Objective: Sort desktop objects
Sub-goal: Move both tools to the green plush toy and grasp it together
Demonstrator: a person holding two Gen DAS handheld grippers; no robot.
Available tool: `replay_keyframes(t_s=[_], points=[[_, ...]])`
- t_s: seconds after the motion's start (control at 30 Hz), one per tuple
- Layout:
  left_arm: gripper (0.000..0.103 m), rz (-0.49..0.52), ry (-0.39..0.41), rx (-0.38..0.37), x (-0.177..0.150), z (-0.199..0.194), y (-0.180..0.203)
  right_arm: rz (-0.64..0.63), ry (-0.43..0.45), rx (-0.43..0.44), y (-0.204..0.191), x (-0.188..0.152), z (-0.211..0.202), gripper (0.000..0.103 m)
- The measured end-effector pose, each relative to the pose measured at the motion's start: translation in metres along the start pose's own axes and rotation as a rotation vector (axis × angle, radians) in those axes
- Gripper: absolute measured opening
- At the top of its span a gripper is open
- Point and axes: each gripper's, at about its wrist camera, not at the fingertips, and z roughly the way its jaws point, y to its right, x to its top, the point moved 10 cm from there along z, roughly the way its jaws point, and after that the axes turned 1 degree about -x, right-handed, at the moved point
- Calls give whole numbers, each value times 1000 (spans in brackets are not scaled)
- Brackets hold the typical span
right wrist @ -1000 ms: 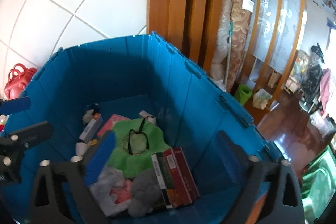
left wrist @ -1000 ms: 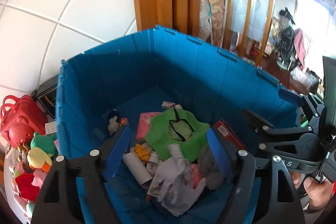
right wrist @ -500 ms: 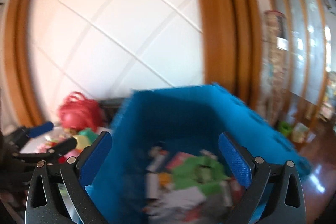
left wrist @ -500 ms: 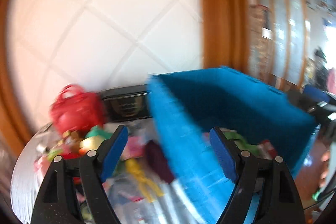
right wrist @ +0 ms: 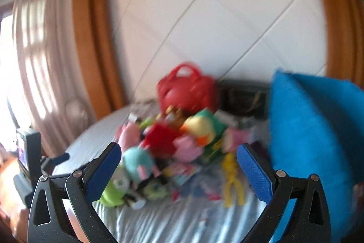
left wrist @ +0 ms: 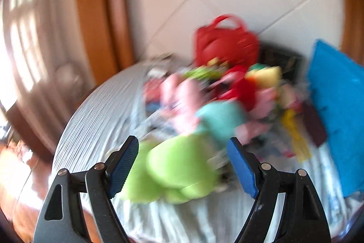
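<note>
At the table's (right wrist: pixel 159 224) near edge, left gripper (left wrist: pixel 182 165) w/ jaws apart, empty, frames a lime-green plush (left wrist: pixel 173 172); right gripper (right wrist: pixel 178 169) also apart, empty, over the toy pile (right wrist: pixel 173 142). Blue bin (right wrist: pixel 314 129) at right edge. Step: picking next item; next needs lowering & closing on plush

A red handbag (right wrist: pixel 187 90) stood behind pink, teal, yellow and lime-green plush toys (right wrist: pixel 159 147) on the grey-striped tabletop (right wrist: pixel 177 222), beside a bright blue bin (right wrist: pixel 311 129) and white wall panels (right wrist: pixel 227 15).
</note>
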Motion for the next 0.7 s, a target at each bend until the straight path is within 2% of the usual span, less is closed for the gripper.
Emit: replay_keyframes(t_s=[0.1, 0.17, 0.27, 0.4, 0.5, 0.57, 0.7], points=[[80, -3, -63, 53, -32, 25, -36, -13, -49, 41, -38, -33, 37, 103], [80, 17, -113, 81, -55, 37, -48, -28, -81, 65, -58, -54, 57, 103], [80, 12, -170, 47, -79, 51, -58, -70, -172, 60, -84, -89, 89, 103], [80, 24, -206, -2, -96, 74, -61, -88, -288, 64, -110, -133, 126, 103], [80, 36, -237, -19, -106, 87, -63, -110, -341, 61, -124, -154, 147, 103], [80, 17, -255, -58, -111, 94, -63, -130, -377, 64, -134, -167, 159, 103], [82, 38, -260, -56, -111, 104, -63, -161, -449, 66, -147, -186, 181, 103]])
